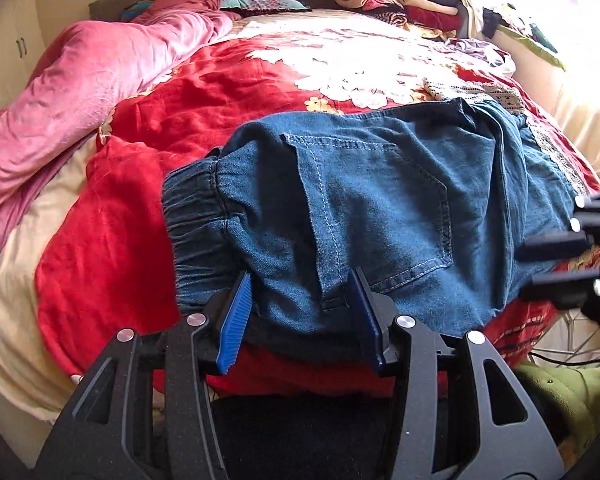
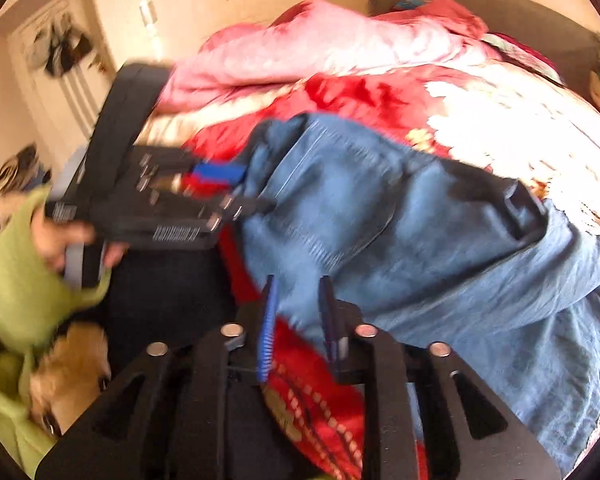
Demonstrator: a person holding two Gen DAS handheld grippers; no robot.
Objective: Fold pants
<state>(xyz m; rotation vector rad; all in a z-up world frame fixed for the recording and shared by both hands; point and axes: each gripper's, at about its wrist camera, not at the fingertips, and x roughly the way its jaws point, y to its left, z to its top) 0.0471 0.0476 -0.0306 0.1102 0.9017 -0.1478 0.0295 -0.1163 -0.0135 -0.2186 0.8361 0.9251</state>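
Your left-wrist view is sharp: the folded pants (image 1: pixel 372 208) lie on the red bedspread (image 1: pixel 112 248) at the bed's near edge, with your left gripper (image 1: pixel 300 312) jaws partway open astride the denim hem, pads not pressing. Only the blurred right-wrist view shows your left hand (image 2: pixel 68 240); there your right gripper (image 2: pixel 300 328) stands narrowly open over the pants' edge. A pink quilt (image 1: pixel 92 92) and stacked clothes (image 1: pixel 400 0) lie beyond.

No text, label, brand or number can be read in either view. In the right wrist view, pale marks sit on the black body of the left gripper (image 2: pixel 220 188) at centre left of the frame, but blur makes them illegible.
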